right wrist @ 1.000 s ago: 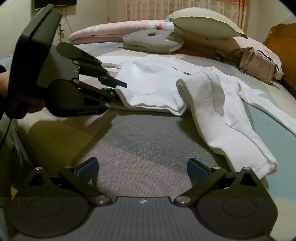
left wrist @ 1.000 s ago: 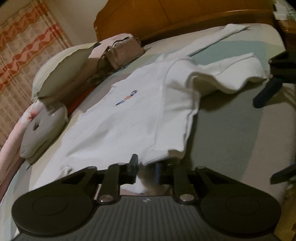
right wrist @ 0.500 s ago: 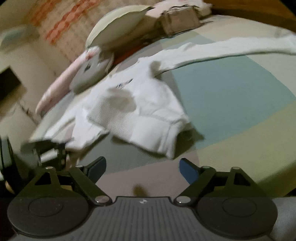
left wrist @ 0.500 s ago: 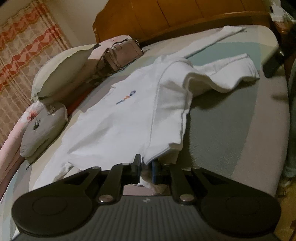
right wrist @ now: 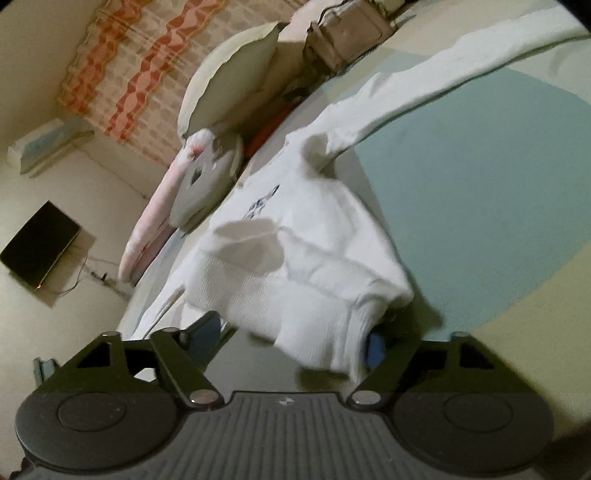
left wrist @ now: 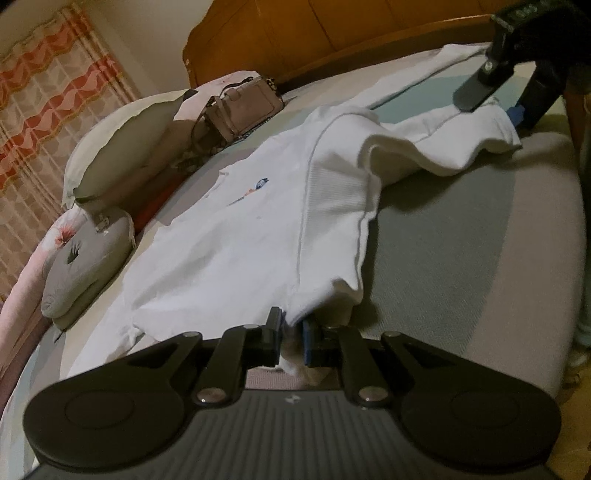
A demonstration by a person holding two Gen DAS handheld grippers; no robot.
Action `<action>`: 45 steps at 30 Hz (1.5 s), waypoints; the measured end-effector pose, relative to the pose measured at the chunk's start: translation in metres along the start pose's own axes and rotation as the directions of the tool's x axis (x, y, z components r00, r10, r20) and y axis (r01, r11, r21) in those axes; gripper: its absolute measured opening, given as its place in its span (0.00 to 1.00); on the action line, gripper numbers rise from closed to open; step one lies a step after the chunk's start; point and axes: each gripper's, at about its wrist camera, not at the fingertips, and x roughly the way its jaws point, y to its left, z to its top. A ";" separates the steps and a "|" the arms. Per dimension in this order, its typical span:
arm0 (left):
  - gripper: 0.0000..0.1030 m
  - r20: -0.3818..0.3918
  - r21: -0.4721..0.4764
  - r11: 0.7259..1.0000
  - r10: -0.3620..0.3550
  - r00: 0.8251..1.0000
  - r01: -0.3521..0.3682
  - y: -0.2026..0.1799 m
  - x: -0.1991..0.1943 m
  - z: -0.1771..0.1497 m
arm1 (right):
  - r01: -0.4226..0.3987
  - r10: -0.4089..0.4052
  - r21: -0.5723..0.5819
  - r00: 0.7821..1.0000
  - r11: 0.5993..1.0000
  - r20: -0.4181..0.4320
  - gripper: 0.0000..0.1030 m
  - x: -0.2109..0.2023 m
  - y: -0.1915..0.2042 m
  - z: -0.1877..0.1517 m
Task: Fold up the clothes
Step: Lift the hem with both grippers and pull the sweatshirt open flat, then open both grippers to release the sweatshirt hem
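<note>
A white sweatshirt lies spread on the bed, with one sleeve folded across towards the bed's right edge. My left gripper is shut on the hem at the near edge. My right gripper shows at the top right of the left wrist view, over the sleeve cuff. In the right wrist view that cuff lies between the fingers of my right gripper. Its jaws are closing, and a gap remains at the left finger. The other sleeve stretches away to the upper right.
A pillow, a brown handbag and a grey cushion line the far side of the bed under a wooden headboard. Patterned curtains hang behind. The bed's edge drops off at right.
My right gripper swung away from the left gripper to the sleeve cuff, rolled over, and its jaws narrowed around the cuff. My left gripper stayed shut on the hem.
</note>
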 end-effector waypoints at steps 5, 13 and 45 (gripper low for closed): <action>0.07 0.011 0.058 0.998 -0.001 1.000 0.000 -0.002 -0.011 0.001 | 0.040 -0.041 0.154 0.999 0.987 0.005 0.13 -0.005 -0.024 0.001; 0.06 0.050 0.125 0.992 0.007 0.999 -0.013 0.023 -0.067 0.003 | 0.036 -0.033 0.072 0.999 0.997 -0.036 0.09 -0.031 0.005 0.001; 0.06 -0.093 0.087 0.988 -0.119 0.989 0.127 0.043 -0.152 -0.031 | 0.097 -0.116 -0.107 0.974 0.990 -0.192 0.08 -0.099 0.021 0.017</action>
